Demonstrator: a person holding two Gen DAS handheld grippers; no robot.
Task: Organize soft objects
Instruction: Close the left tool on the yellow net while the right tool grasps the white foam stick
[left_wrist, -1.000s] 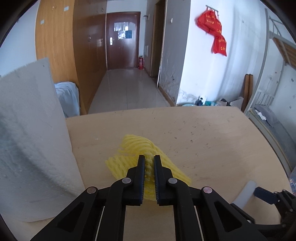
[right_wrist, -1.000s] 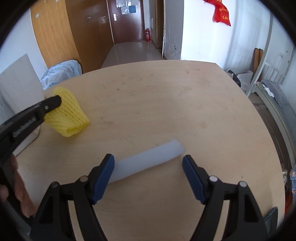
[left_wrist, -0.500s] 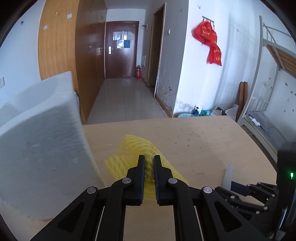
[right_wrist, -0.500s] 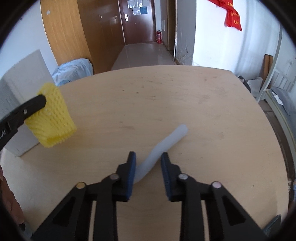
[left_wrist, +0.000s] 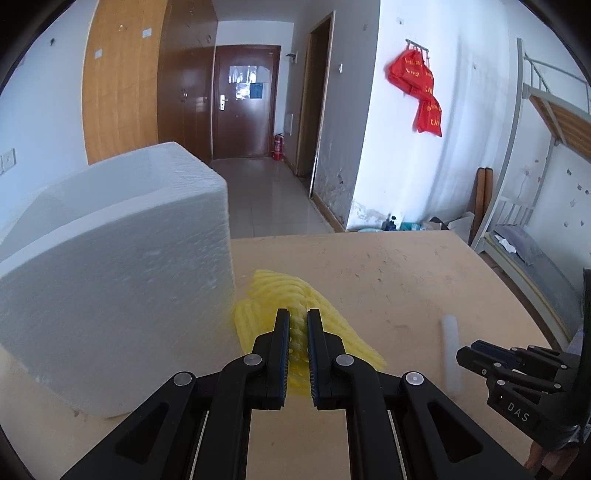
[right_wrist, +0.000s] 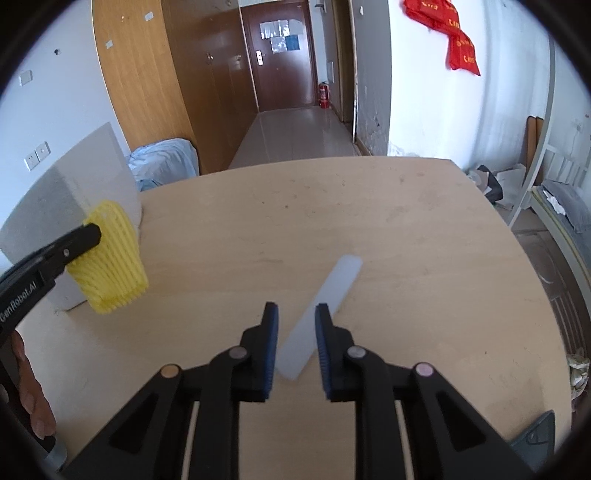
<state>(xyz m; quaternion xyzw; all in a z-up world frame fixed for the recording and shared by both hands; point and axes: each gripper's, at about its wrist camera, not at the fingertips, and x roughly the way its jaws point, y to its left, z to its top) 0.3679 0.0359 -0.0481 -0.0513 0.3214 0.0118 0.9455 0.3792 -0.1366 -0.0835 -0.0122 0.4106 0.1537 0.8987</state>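
Two grippers worked over the round light-wood desk (right_wrist: 388, 229), each with a soft item. Left gripper (left_wrist: 294, 325) had its black fingers clamped shut on the yellow ribbed foam net sleeve (left_wrist: 295, 295), held above the desk right beside the big white polystyrene foam box (left_wrist: 110, 280); touching or not, couldn't tell. Right gripper (right_wrist: 295, 317) had its blue-padded fingers (right_wrist: 272, 332) closed in around the near end of the translucent white foam tube (right_wrist: 325, 302), which lay diagonally on the desk; pads looked close to or on the tube, firm contact unclear. Judged step: carrying both pieces toward the box. To do it well, lift the sleeve over the box wall before letting go, and squeeze the tube gently, since it will likely flex and droop at the far end. Readable writing: "GenRobot.AI" on the left gripper body in the right view, "DAS" on the right gripper in the left view. Red hanging banners' characters not legible.
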